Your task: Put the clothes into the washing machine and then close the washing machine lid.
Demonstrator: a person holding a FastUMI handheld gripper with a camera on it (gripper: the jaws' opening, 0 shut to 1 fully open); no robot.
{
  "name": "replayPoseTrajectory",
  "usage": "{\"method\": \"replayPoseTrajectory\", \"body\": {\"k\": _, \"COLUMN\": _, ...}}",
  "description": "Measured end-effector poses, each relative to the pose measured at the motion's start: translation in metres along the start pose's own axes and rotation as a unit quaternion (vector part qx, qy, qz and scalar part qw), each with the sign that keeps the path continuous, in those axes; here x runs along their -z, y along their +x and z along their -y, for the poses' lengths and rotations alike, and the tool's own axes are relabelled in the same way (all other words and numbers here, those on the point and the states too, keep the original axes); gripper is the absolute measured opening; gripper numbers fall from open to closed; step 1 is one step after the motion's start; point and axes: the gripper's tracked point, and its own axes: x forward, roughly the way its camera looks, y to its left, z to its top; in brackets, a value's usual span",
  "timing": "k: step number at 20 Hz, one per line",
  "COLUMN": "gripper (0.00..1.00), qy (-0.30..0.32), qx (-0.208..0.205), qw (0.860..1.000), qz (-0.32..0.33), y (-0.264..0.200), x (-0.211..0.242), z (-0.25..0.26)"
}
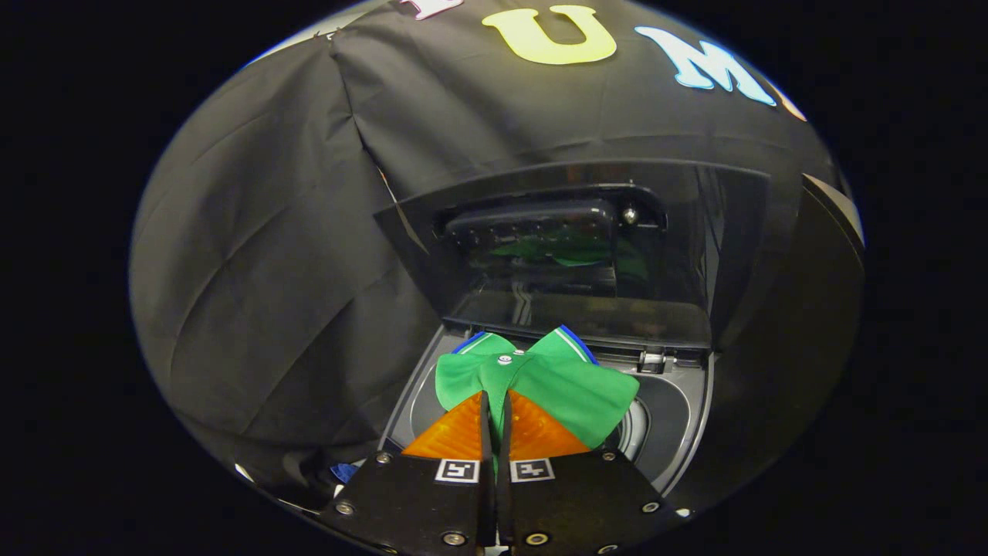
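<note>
My gripper [495, 401] is shut on a green garment [571, 386] with blue and white trim and a small button. The cloth is pinched between both fingers and fans out just ahead of them. It hangs over the round drum opening [648, 425] of a top-loading washing machine [687, 455]. The machine's dark glass lid [579, 247] stands raised beyond the garment, leaning back against the booth wall, and it mirrors some of the green cloth.
Black cloth walls close in to the left and behind the machine. A dark panel [826, 255] stands to the right of the lid. A small blue item [343, 471] lies low at the left beside the machine.
</note>
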Motion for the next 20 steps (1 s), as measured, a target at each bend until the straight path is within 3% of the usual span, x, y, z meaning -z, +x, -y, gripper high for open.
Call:
{"method": "replayPoseTrajectory", "body": {"k": 14, "gripper": 0.09, "qy": 0.005, "qx": 0.034, "qw": 0.999, "qz": -0.036, "y": 0.041, "x": 0.059, "z": 0.019}}
{"method": "replayPoseTrajectory", "body": {"k": 18, "gripper": 0.26, "qy": 0.002, "qx": 0.036, "qw": 0.999, "qz": -0.034, "y": 0.048, "x": 0.068, "z": 0.022}}
{"method": "replayPoseTrajectory", "body": {"k": 20, "gripper": 0.61, "qy": -0.011, "qx": 0.052, "qw": 0.998, "qz": -0.032, "y": 0.043, "x": 0.070, "z": 0.027}}
